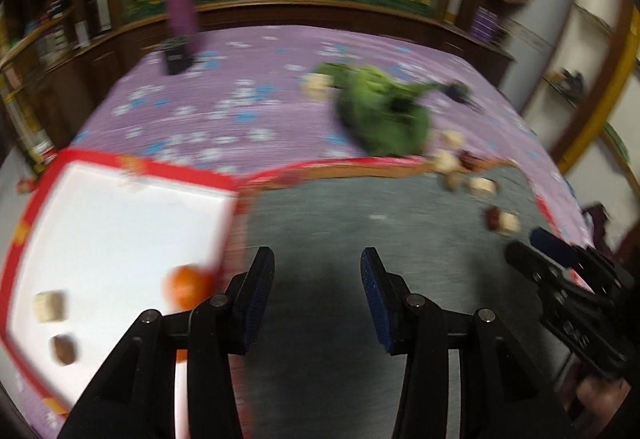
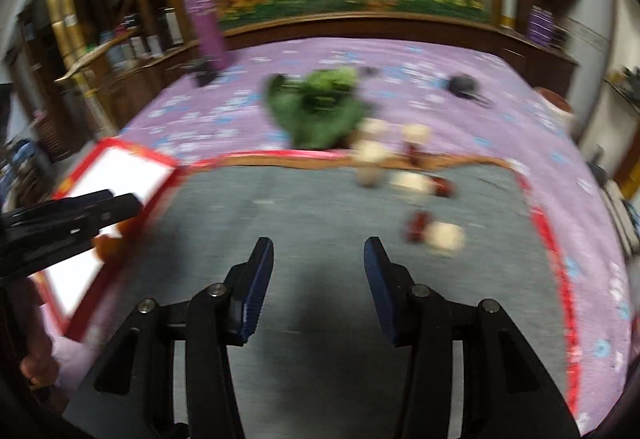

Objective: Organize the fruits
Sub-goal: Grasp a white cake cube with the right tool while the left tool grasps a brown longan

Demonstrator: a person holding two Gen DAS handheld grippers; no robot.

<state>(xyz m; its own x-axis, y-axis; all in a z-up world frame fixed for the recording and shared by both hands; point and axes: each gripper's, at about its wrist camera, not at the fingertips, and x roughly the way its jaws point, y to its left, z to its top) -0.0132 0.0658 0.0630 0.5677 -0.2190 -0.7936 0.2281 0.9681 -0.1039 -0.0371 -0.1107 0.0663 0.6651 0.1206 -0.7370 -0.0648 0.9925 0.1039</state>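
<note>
Left wrist view shows both tongs, left tongs (image 1: 318, 295) and right tongs (image 2: 319, 289), parted and empty above the grey mat (image 1: 360, 223). Loose fruits (image 2: 436, 235) lie near its far-right corner; each should go singly into the white tray (image 1: 120, 223).

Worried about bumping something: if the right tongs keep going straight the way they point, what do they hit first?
Probably just the bare grey mat; nothing lies directly ahead of the right tongs. The blurred pale and dark red pieces sit off right.
</note>
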